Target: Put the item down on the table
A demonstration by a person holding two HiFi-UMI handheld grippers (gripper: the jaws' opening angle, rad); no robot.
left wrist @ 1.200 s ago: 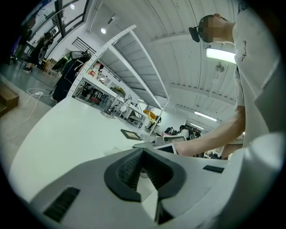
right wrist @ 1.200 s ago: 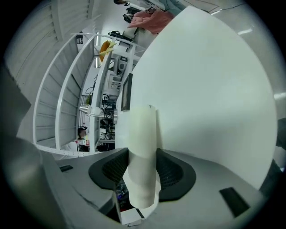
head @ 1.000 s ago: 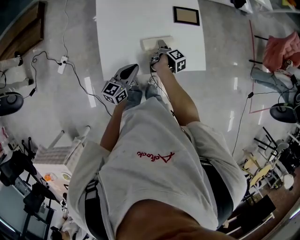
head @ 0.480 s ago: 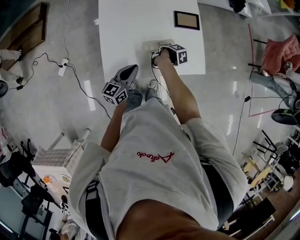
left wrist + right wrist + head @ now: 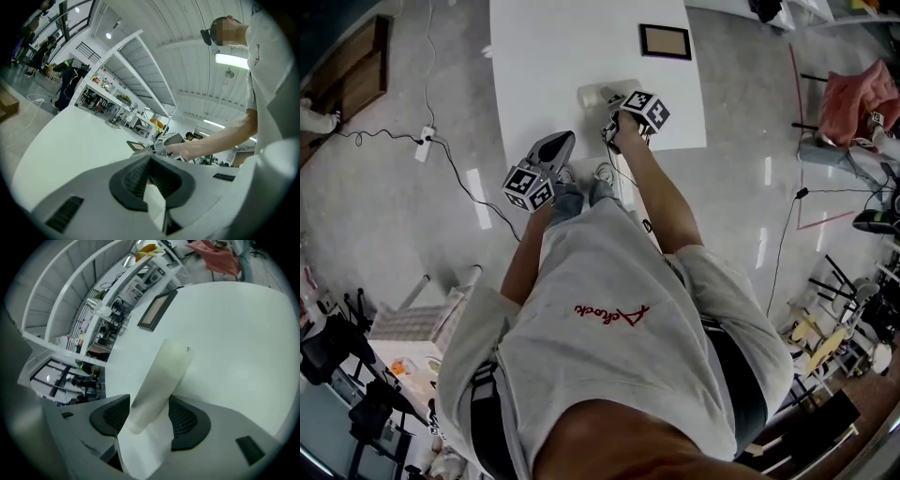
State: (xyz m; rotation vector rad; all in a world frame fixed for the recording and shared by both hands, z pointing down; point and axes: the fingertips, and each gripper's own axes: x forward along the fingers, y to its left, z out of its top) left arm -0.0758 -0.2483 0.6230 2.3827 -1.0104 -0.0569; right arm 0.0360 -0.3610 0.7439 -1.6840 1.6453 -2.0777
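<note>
As the left hand hangs by the near edge, left claw (image 5: 149,159): pads together, nothing between; idle
Table (image 5: 544,56): white; bears the roll
Roll (image 5: 164,371): pale tube, seemingly lying on the table; long axis runs straight away from the right claw
Right claw (image 5: 147,411): jaws just widened; roll's near end between them, seemingly unpinched; the nearer hand

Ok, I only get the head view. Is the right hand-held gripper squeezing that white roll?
Observer: No. In the right gripper view, the right hand-held gripper has just been opening its jaws. The paper roll sits loose between them.
Operator: And has the left one got anything?
Observer: Nothing. The left gripper view shows the left hand-held gripper with its jaws together and empty.
</note>
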